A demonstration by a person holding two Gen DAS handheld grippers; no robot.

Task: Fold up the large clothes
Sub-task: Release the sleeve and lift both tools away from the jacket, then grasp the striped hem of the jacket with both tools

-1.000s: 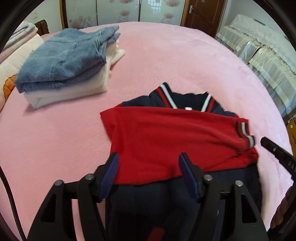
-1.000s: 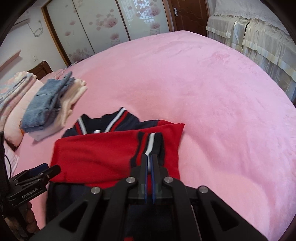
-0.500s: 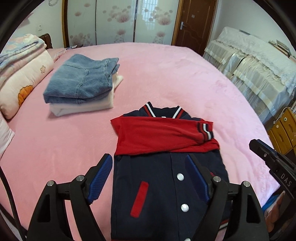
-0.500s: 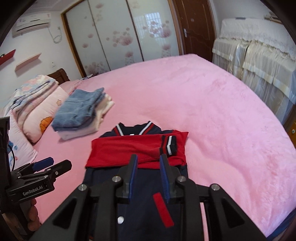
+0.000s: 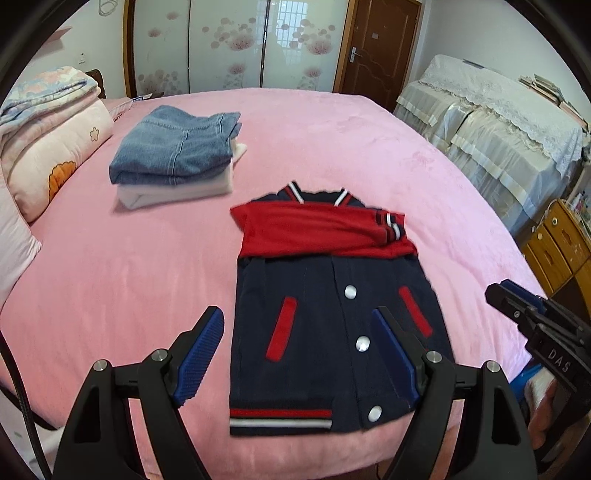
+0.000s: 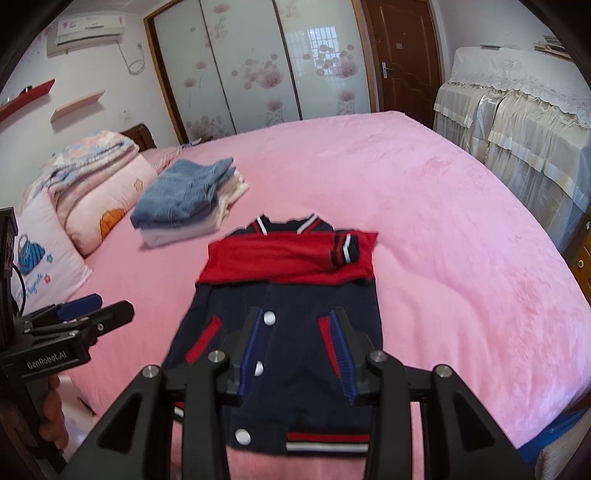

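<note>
Left gripper [image 5: 297, 354]: fingers wide apart, empty, above the jacket [image 5: 328, 317] hem. Right gripper [image 6: 295, 354]: fingers opening, nothing between them. Only the right view shows the wall air conditioner [image 6: 90, 31]; only the left shows the wooden cabinet [image 5: 557, 240]. The jacket lies flat on the pink bed [image 5: 129, 266], long axis hem-near, collar-far; navy body, white snaps, red sleeves folded across the chest. Beyond it, a stack [image 5: 177, 162] of folded clothes.

Navy varsity jacket [image 5: 332, 325] laid flat, front up, on the pink bed [image 5: 129, 277]; snaps closed; both red sleeves [image 5: 317, 232] folded across the chest; collar pointed away, striped hem at the bed's near edge
</note>
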